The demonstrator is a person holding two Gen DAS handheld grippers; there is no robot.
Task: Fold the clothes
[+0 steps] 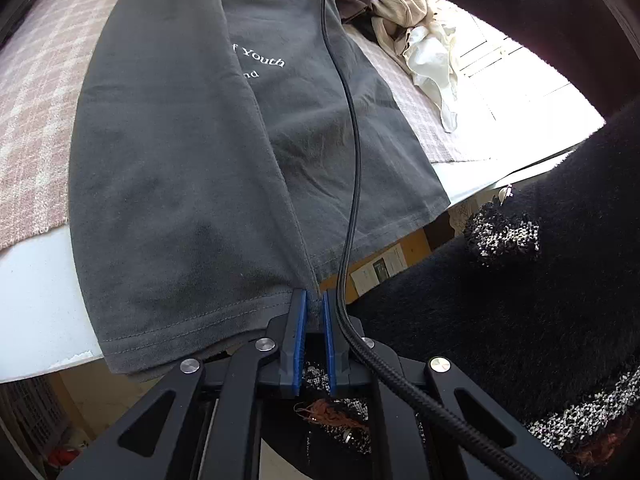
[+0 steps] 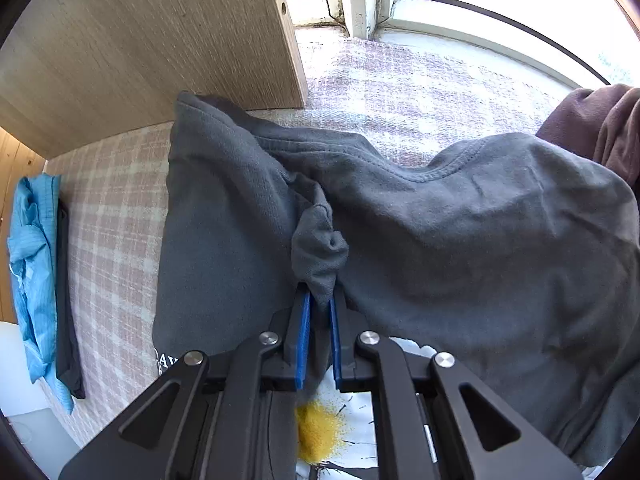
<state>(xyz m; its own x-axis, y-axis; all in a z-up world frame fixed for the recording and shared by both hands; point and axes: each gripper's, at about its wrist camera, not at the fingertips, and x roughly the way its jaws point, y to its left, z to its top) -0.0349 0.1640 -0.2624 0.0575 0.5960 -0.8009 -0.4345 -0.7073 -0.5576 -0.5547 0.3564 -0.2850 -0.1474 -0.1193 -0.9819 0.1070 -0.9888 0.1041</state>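
- While both hand-held grippers pinch the grey T-shirt (image 1: 180,140), it lies stretched lengthwise over the checked blanket (image 1: 36,92) on the bed, one long side already folded over so that the white lettering (image 1: 260,60) is half hidden.
- Left hand-held gripper (image 1: 315,312): its jaws are nearly together on the hem, at the point where the folded edge meets the hem, and the hem end hangs past the white edge of the bed (image 1: 36,300).
- Right hand-held gripper (image 2: 319,320): its jaws are nearly together on a bunched tuft of cloth below the collar (image 2: 424,172), near the shoulder end of the shirt.
- To do this step well, I judge that both ends should be kept taut between the two grips, so that the fold line runs straight from shoulder to hem; the bunch at the shoulder end looks crumpled and would want smoothing before the cloth is let go.
- A black cable (image 1: 344,120) lies across the shirt in the left view; it could drag the cloth or wrinkle it, so it should be kept off the fold.
- Pose: the left gripper slants down towards the hem from beyond the bed's edge, beside the person's dark fuzzy sleeve (image 1: 540,300); the right one points almost straight down onto the shirt.
- Other clothes wait in a heap (image 1: 416,28) at the far side, and a blue garment (image 2: 32,280) lies by the blanket's edge.
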